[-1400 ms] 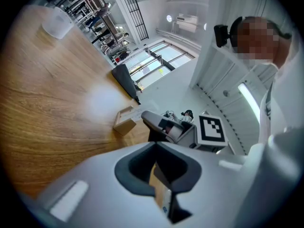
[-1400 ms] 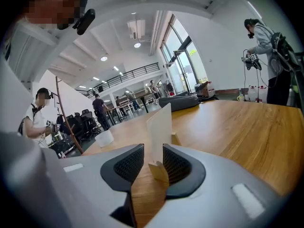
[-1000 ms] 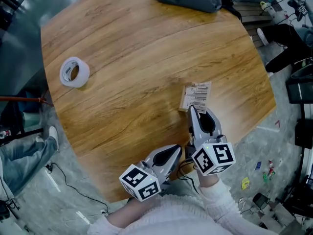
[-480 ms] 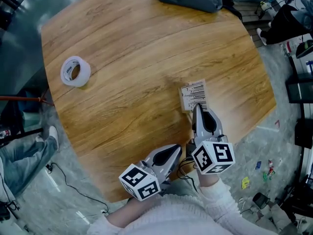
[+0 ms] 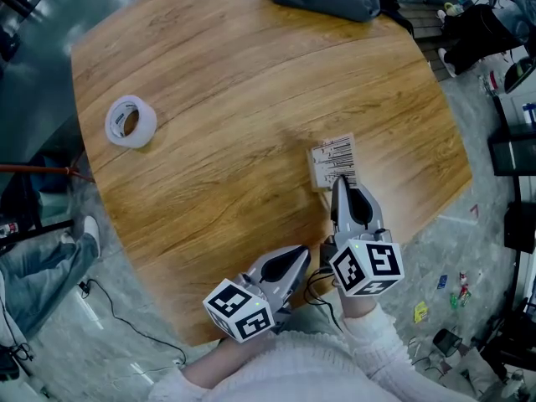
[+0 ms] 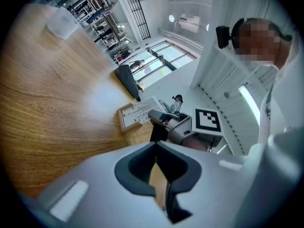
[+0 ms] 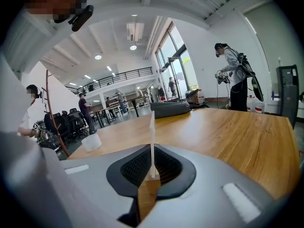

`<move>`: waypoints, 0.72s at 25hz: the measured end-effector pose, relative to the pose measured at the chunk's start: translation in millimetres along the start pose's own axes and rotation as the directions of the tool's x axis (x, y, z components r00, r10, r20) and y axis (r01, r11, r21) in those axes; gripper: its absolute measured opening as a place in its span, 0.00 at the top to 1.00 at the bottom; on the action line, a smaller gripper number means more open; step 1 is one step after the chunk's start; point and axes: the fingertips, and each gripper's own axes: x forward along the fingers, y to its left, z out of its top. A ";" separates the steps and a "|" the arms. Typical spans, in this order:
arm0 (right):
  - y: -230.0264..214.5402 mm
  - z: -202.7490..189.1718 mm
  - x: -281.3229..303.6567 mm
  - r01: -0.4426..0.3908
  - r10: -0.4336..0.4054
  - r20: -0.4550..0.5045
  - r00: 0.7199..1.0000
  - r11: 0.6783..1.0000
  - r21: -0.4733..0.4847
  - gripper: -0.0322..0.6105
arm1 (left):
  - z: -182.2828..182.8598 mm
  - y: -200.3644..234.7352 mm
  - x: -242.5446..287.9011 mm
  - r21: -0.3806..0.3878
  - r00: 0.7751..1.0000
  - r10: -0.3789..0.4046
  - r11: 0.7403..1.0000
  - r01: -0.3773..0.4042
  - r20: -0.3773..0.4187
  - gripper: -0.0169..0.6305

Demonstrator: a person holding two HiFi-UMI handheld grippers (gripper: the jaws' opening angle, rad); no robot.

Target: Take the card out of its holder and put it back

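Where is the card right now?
In the head view the card sits on the table's right side, its near end pinched by the right gripper; the tape roll is far left.

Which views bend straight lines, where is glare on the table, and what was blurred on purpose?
Left gripper view: strong fisheye, dark corners, white glare on the table, mosaic patch upper right. Right gripper view: same fisheye, mosaic patches at left. Head view: even light, table edges slightly bowed.

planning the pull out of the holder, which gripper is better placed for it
Right. The right gripper is shut on the card at its near edge; the left gripper sits back from it, shut and empty.
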 end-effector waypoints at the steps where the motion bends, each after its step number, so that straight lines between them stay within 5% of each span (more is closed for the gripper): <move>1: 0.1 1.4 -0.6 0.001 -0.001 0.003 1.000 1.000 0.000 0.96 | -0.1 -0.6 -0.1 -0.001 1.000 -0.002 1.000 0.002 -0.001 0.96; 18: 5.4 45.2 -24.5 -0.004 0.007 0.093 0.996 1.000 -0.030 0.96 | 12.2 -32.2 -6.6 0.088 0.999 -0.052 0.995 0.051 0.004 0.96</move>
